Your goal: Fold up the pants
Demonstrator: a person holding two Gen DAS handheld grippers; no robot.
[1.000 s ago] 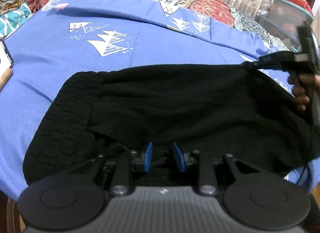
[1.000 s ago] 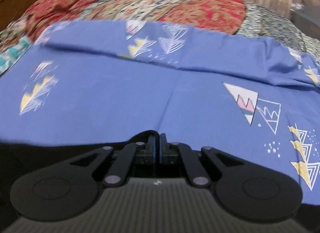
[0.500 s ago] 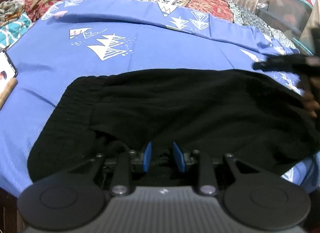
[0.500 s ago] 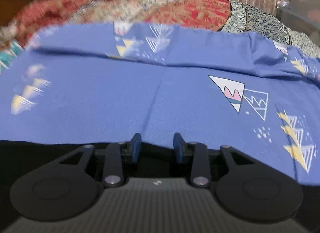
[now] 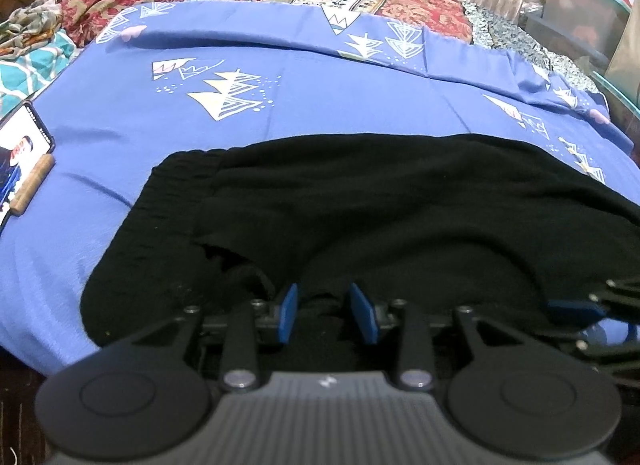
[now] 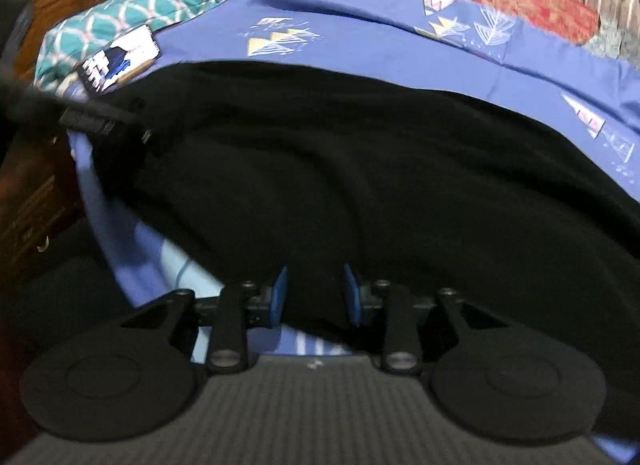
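Black pants (image 5: 400, 209) lie spread on the blue sheet (image 5: 320, 105) of the bed, and their long axis runs from left to right across both views, square to the way each pair of tongs points. The gathered waistband (image 5: 156, 225) sits at the left end, nearest the left gripper (image 5: 328, 313), while the leg end trails off to the right, where the right gripper (image 6: 314, 297) waits. Both pairs of tongs are at the near long edge of the cloth, low and close to it. The left one has its blue pads spread apart with a bump of black fabric rising between them, not pinched. The right one is likewise released, its pads parted over the near hem, and its tips show at the right edge of the left camera view. Neither grasps anything. As I judge it, the coming move turns on this: the pants lie straight ahead of both grippers, so each need only close on the near edge, and the cloth can be carried away across its short width. A phone (image 5: 22, 153) rests on the sheet well to the left.
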